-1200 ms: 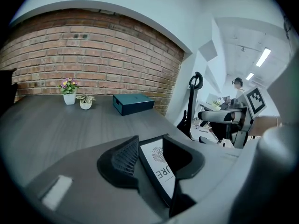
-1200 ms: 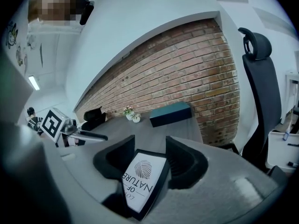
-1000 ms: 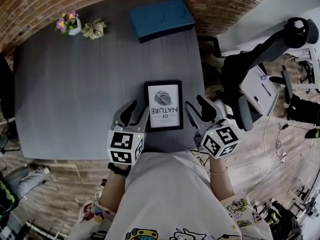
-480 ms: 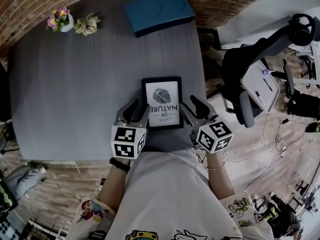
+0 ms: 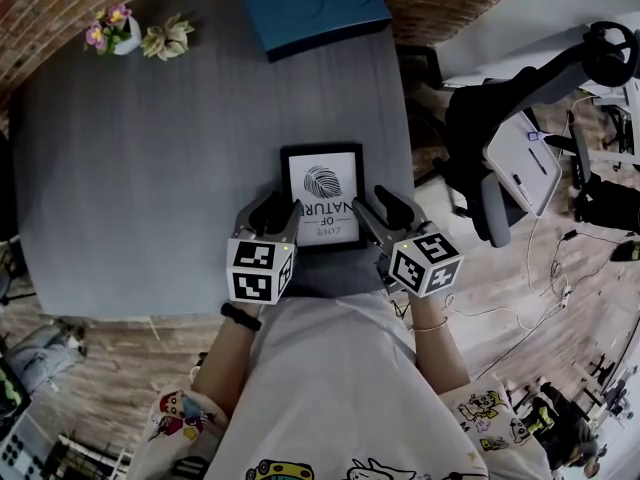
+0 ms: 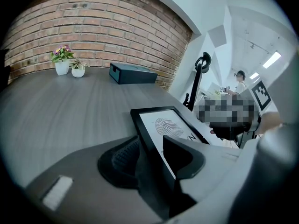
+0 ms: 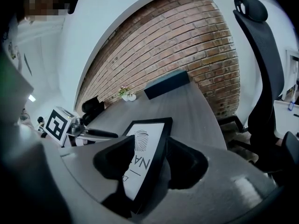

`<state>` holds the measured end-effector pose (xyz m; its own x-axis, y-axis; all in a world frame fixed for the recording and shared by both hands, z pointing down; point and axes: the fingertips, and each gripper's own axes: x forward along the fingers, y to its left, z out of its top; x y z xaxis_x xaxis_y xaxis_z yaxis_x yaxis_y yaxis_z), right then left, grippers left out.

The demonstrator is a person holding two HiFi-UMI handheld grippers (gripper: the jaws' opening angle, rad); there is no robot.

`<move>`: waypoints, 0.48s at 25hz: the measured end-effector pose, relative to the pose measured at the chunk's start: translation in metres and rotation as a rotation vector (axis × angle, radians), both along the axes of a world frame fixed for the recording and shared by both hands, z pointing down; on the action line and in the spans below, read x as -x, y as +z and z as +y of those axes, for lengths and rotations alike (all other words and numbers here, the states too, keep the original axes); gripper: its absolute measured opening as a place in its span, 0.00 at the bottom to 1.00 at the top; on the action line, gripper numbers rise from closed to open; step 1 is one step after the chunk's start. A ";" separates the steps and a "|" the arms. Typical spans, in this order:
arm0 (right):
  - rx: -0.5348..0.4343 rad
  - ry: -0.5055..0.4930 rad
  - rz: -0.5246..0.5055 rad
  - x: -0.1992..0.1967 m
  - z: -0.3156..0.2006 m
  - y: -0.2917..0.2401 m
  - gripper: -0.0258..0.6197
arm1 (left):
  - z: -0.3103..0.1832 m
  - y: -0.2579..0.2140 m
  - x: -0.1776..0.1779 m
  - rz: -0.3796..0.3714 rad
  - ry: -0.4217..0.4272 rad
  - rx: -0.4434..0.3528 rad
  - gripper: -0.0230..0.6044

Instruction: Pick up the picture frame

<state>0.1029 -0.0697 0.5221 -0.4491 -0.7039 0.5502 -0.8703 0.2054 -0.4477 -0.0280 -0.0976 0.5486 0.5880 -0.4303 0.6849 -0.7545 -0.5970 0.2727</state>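
Head view, itemised.

- Picture frame: black border, white print with a fingerprint motif. It lies flat on the grey counter, near the front edge and directly before you.
- Left gripper: sits at the frame's left side. The left gripper view shows its jaws wide and opening, one outside the border, one over the glass. The edge lies between them and neither pad presses on it.
- Right gripper: mirrors this at the frame's right side. Its jaws are spread and straddle the border, with gaps visible on both sides, so nothing is gripped.
- Reason for placement (judgement): you bracket opposite long sides so a thin, flat thing can be pinched by its border and raised level, not tipped from one end.
- Stage (judgement): both grippers are in position, but neither has closed or lifted.
- Blue box: at the counter's far edge, well apart from the frame.
- Two potted plants: at the far left corner.
- Office chair: beside the counter, on your right.
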 end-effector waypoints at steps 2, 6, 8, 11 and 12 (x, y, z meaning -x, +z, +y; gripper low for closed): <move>0.007 0.003 -0.007 0.000 0.000 0.002 0.35 | 0.001 0.005 0.000 -0.007 -0.001 0.015 0.31; 0.010 0.010 -0.020 -0.001 0.001 0.004 0.35 | 0.005 0.012 0.001 -0.019 -0.008 0.039 0.31; 0.011 0.014 -0.025 -0.001 0.001 0.004 0.35 | 0.006 0.014 0.001 -0.027 -0.013 0.040 0.31; 0.014 0.018 -0.028 -0.002 0.002 0.004 0.35 | 0.005 0.013 0.000 -0.029 -0.021 0.043 0.30; 0.016 0.018 -0.028 -0.002 0.003 0.004 0.35 | 0.005 0.013 0.000 -0.026 -0.027 0.047 0.30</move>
<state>0.1048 -0.0671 0.5257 -0.4517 -0.7037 0.5484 -0.8608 0.1822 -0.4751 -0.0279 -0.0924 0.5614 0.5583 -0.4133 0.7194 -0.7776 -0.5631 0.2799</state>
